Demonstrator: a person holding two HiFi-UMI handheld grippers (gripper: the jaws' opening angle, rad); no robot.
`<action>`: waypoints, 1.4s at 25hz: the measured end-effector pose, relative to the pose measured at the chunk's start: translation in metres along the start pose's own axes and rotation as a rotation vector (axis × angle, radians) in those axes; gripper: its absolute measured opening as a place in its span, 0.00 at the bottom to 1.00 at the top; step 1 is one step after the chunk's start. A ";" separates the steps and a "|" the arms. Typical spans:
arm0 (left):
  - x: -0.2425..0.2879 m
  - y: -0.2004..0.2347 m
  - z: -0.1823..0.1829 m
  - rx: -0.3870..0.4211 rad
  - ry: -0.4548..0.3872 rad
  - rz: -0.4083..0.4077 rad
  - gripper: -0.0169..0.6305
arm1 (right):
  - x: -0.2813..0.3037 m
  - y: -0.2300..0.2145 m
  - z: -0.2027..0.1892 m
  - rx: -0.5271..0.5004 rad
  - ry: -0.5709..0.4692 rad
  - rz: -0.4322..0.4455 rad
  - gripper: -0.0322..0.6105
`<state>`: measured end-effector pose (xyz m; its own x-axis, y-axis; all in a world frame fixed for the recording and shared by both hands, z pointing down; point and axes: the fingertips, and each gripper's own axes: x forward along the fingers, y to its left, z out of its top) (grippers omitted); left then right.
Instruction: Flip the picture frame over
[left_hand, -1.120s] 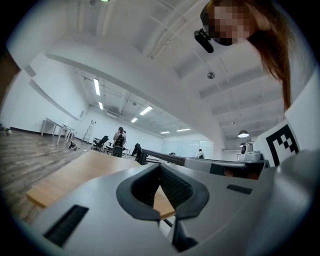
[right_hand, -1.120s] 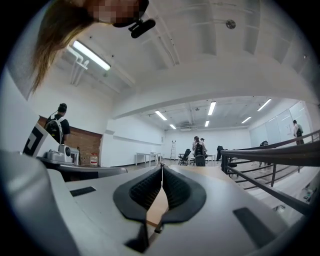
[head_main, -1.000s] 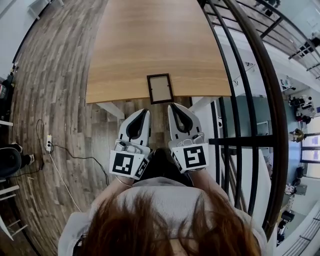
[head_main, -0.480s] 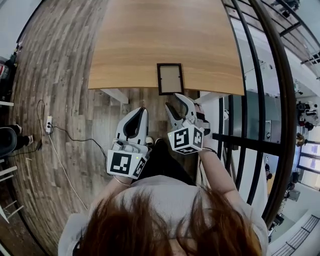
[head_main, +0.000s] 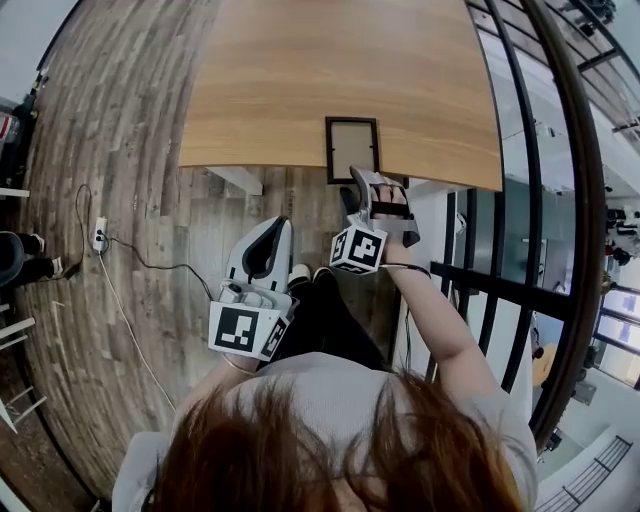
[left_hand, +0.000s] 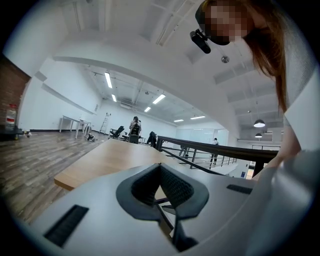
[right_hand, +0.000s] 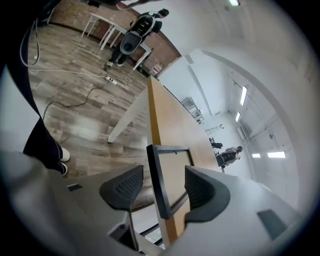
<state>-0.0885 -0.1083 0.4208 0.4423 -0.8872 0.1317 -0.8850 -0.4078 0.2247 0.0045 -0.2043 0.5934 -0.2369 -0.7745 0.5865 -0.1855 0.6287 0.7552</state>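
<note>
A black picture frame (head_main: 351, 150) lies flat on the wooden table (head_main: 300, 90), at its near edge. My right gripper (head_main: 376, 186) is rolled onto its side at that edge. Its jaws are opening, and the frame's near side (right_hand: 159, 185) stands between the two pads without touching either. The table (right_hand: 170, 125) runs away behind it. My left gripper (head_main: 266, 250) hangs lower and to the left over the floor, short of the table, its jaws together and empty. In the left gripper view the table (left_hand: 110, 155) lies ahead, and the frame is hidden.
A black railing (head_main: 520, 200) runs close along the table's right side. A white table leg (head_main: 240, 180) stands under the near edge. On the wood floor at left lie a power strip with cable (head_main: 98, 235). A seated person's legs (head_main: 15, 265) show at the far left.
My right gripper moved forward and down to the frame's near edge, rolled onto its side and went from shut to open. The left gripper sank a little.
</note>
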 end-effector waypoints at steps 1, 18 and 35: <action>-0.002 0.003 -0.002 0.001 0.008 0.006 0.04 | 0.006 0.003 0.000 -0.020 0.001 -0.002 0.43; -0.011 0.010 -0.004 -0.006 0.022 0.013 0.04 | 0.035 0.010 0.002 -0.088 0.033 -0.044 0.41; -0.012 0.006 0.006 -0.011 0.001 -0.009 0.04 | 0.007 -0.013 0.029 0.011 -0.083 -0.076 0.23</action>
<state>-0.0998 -0.1016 0.4153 0.4504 -0.8832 0.1308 -0.8792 -0.4134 0.2367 -0.0221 -0.2158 0.5794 -0.2999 -0.8118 0.5011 -0.2158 0.5694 0.7932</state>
